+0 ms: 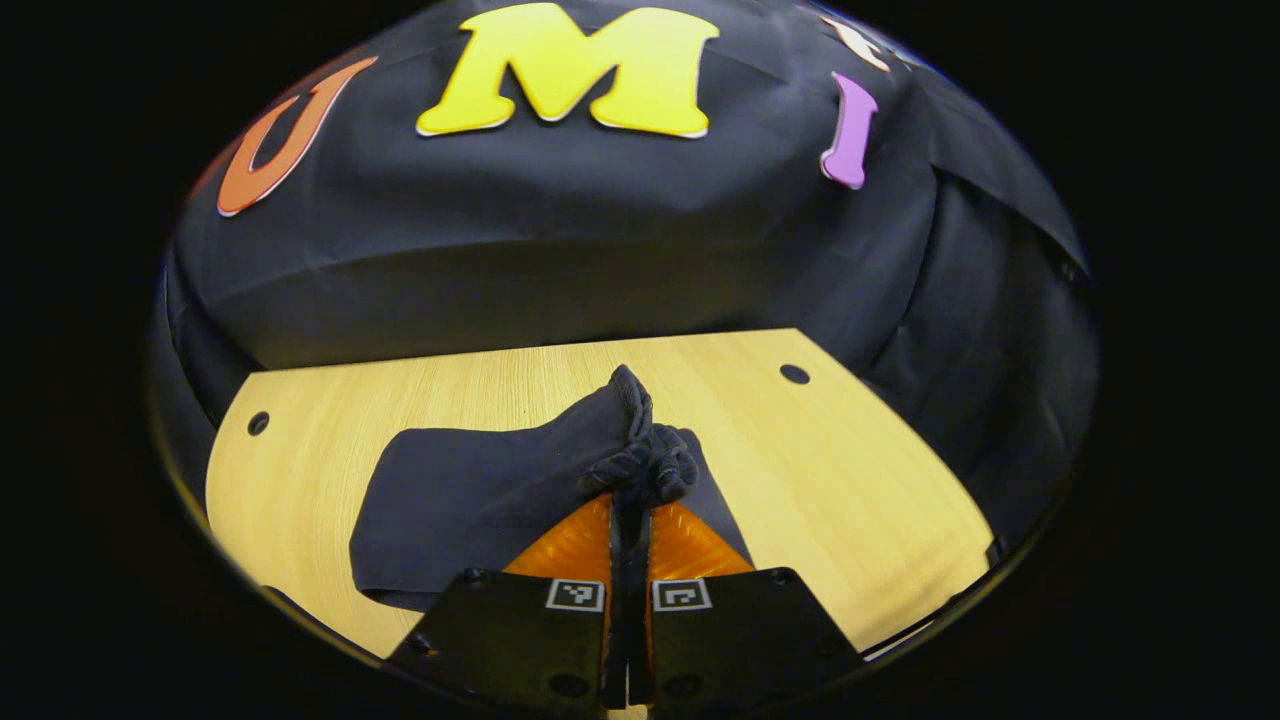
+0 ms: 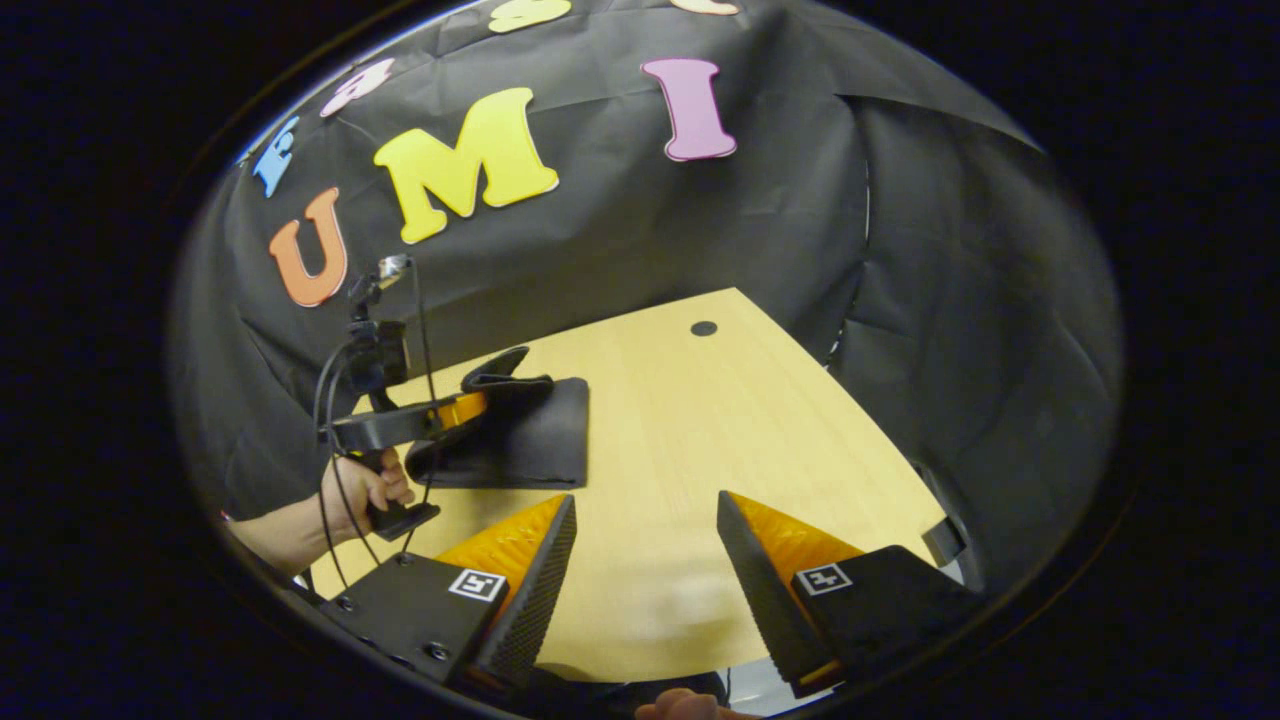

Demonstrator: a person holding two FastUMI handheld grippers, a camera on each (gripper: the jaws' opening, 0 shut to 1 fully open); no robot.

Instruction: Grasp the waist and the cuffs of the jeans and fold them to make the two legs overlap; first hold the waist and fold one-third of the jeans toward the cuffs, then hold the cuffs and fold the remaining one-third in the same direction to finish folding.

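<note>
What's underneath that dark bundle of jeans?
The light wooden table lies under the dark folded jeans. The left claw, shut on a bunched edge, lifts it. Whatever sits beneath the fabric is covered.

Left gripper (image 1: 630, 500) clamped, right gripper (image 2: 647, 545) agape.

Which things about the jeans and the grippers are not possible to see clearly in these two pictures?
- Left gripper view: the left gripper is shut on a bunched edge of the jeans; waist or cuffs cannot be told, the cloth being too dark and crumpled.
- Right gripper view: the left gripper's own body hides part of the jeans.
- Right gripper view: the table near edge is cut off behind the open right gripper.
</note>
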